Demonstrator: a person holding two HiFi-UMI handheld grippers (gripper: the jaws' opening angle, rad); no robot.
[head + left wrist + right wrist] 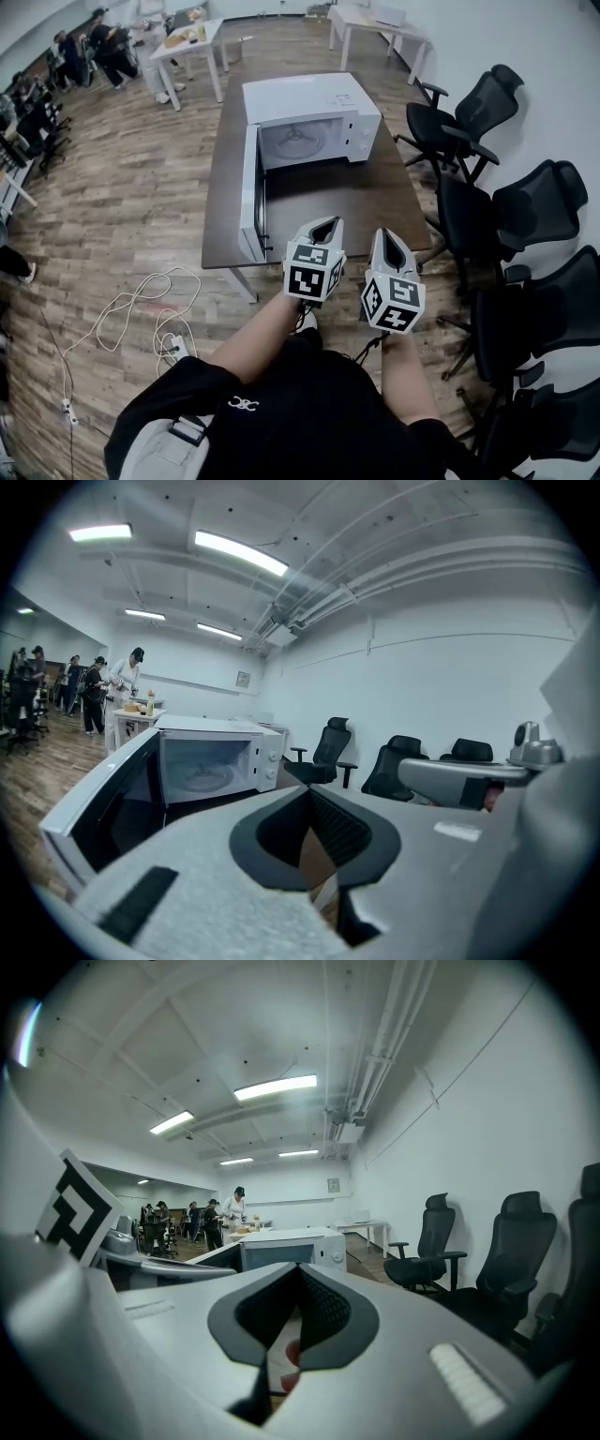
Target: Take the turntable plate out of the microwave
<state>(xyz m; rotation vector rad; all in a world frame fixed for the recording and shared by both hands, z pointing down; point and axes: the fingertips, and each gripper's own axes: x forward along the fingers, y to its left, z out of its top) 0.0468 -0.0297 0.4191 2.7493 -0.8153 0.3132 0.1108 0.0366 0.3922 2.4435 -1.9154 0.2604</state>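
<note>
A white microwave stands at the far end of a brown table, its door swung wide open to the left. The glass turntable plate lies inside the cavity; it also shows in the left gripper view as the plate. My left gripper and right gripper hover side by side over the table's near edge, pointing at the microwave, well short of it. Both have their jaws together with nothing between them. The left gripper faces the open cavity. The right gripper sees the microwave farther off.
Black office chairs line the right side of the table, more chairs nearer me. Cables and a power strip lie on the wood floor at left. People sit and stand at white tables at the far left.
</note>
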